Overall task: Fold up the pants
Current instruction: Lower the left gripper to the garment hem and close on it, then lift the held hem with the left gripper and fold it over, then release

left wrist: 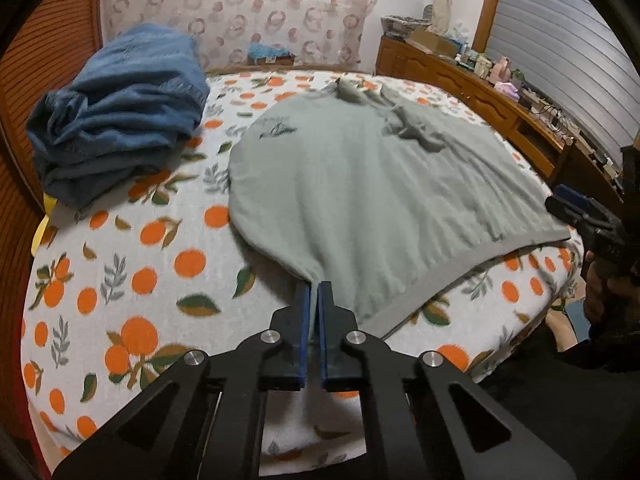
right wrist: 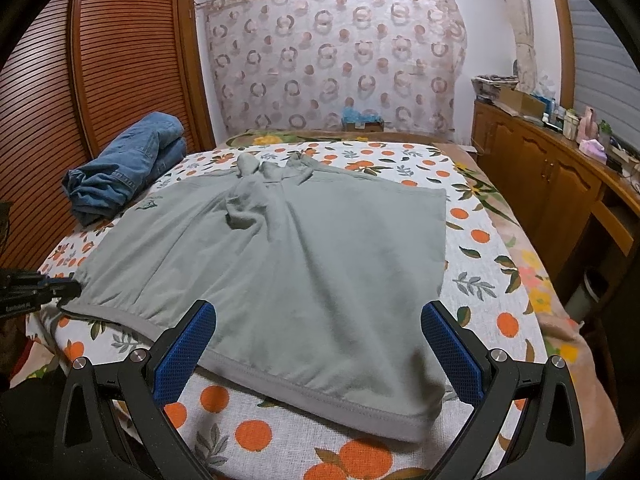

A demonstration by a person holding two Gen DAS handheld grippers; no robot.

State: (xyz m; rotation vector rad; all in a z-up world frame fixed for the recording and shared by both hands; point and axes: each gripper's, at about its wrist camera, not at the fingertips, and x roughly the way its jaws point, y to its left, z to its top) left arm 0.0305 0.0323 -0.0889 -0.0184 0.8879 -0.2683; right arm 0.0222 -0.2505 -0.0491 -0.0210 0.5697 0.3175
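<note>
Grey-green pants (left wrist: 360,184) lie spread flat on the bed, waistband edge nearest me, with a bunched drawstring at the far end (right wrist: 260,184). My left gripper (left wrist: 315,286) is shut on the near left corner of the pants' hem. It shows at the left edge of the right wrist view (right wrist: 64,288). My right gripper (right wrist: 318,316) is open, its blue pads (right wrist: 188,352) hovering on either side of the near hem, not touching it. It appears at the right edge of the left wrist view (left wrist: 576,204).
The bed (left wrist: 120,280) has an orange-print sheet. Crumpled blue jeans (left wrist: 120,112) lie at the far left by a slatted wooden wardrobe (right wrist: 100,80). A cluttered wooden sideboard (right wrist: 552,176) runs along the right. A patterned curtain (right wrist: 340,52) hangs behind.
</note>
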